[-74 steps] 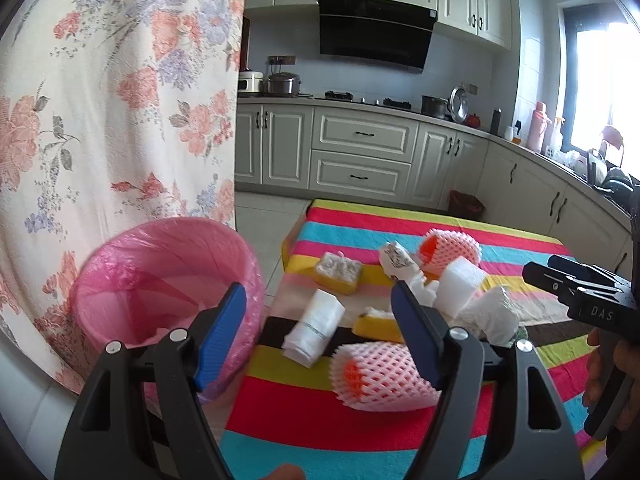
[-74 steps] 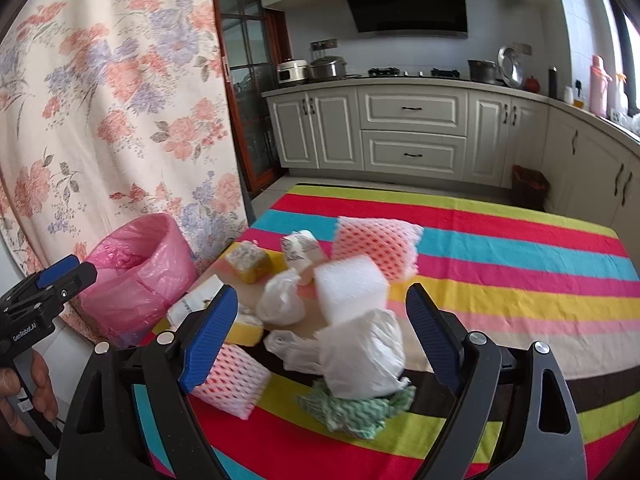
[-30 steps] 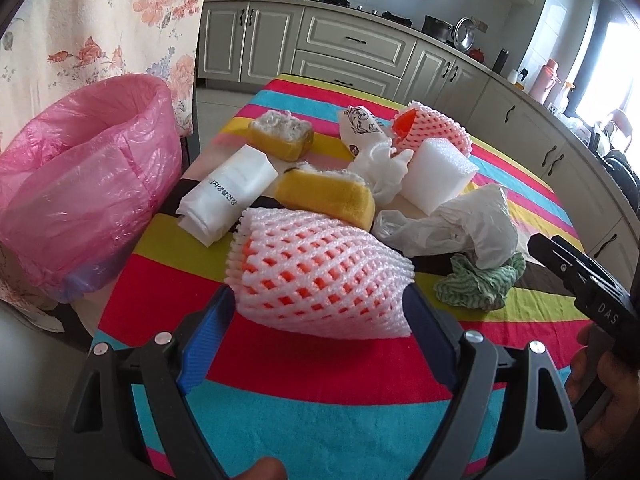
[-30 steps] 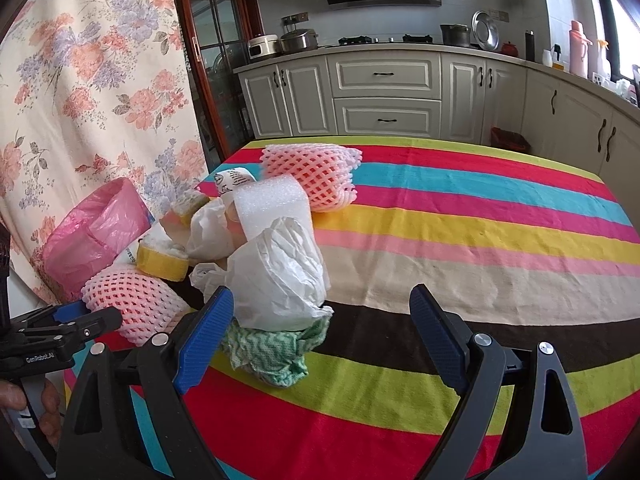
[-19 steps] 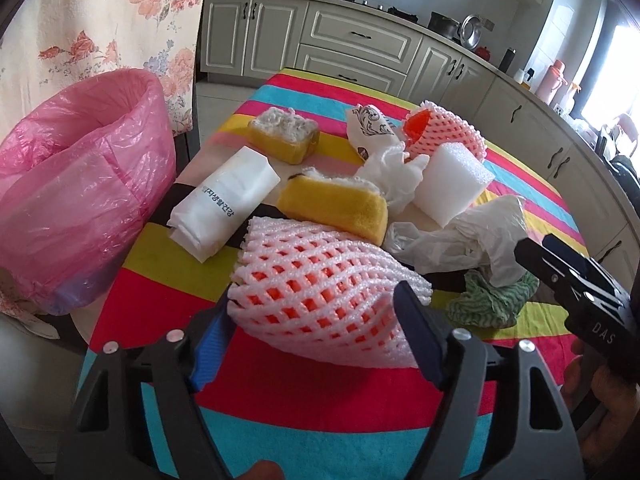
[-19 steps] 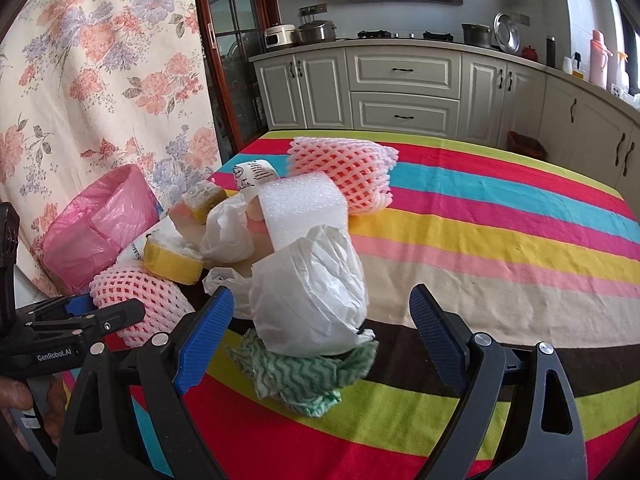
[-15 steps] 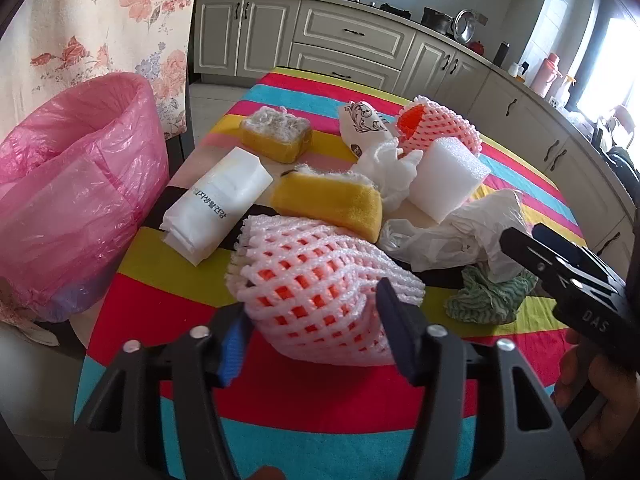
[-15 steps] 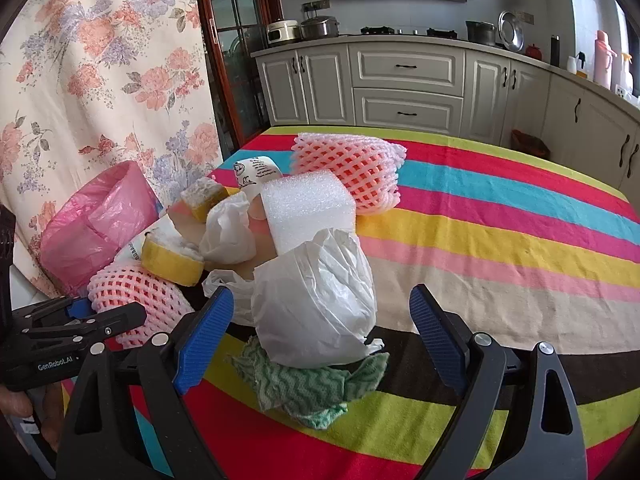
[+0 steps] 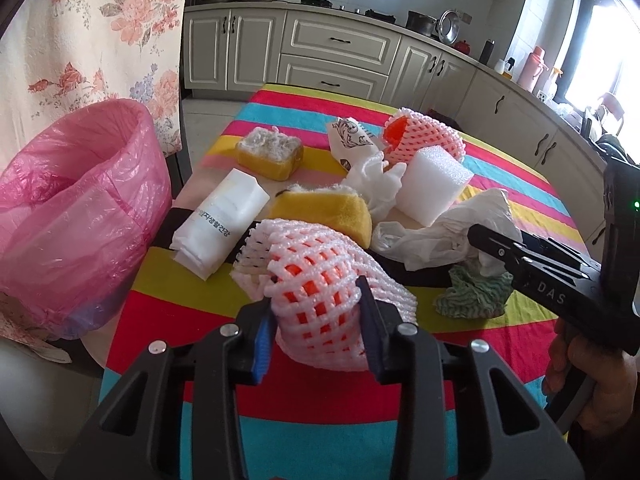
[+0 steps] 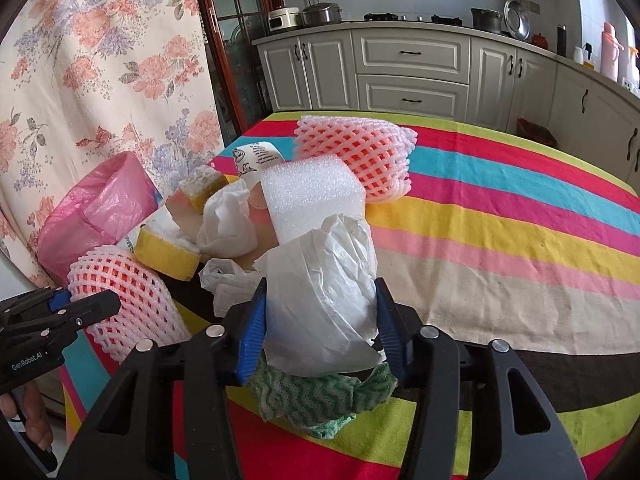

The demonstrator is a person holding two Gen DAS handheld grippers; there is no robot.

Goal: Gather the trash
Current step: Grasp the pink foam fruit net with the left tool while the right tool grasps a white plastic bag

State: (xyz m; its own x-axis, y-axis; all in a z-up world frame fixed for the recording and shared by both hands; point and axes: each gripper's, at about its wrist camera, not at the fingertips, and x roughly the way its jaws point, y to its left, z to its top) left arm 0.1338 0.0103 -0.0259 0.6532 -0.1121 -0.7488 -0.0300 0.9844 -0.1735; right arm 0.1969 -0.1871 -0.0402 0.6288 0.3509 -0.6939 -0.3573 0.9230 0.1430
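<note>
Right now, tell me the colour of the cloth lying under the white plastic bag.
The cloth is green with a white zigzag pattern, clearest in the right wrist view.

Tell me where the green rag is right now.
The green rag lies on the striped tablecloth at the near edge of the trash pile, under the crumpled white plastic bag between the right gripper's closing jaws.

Bright daylight floods in from the blown-out white window (image 9: pixel 616 40) at the upper right of the left wrist view. Both views are sharp at centre, strongly bowed by the fisheye, with dark vignetted corners. Shadows on the multicoloured striped tablecloth (image 10: pixel 500 216) are soft.
</note>
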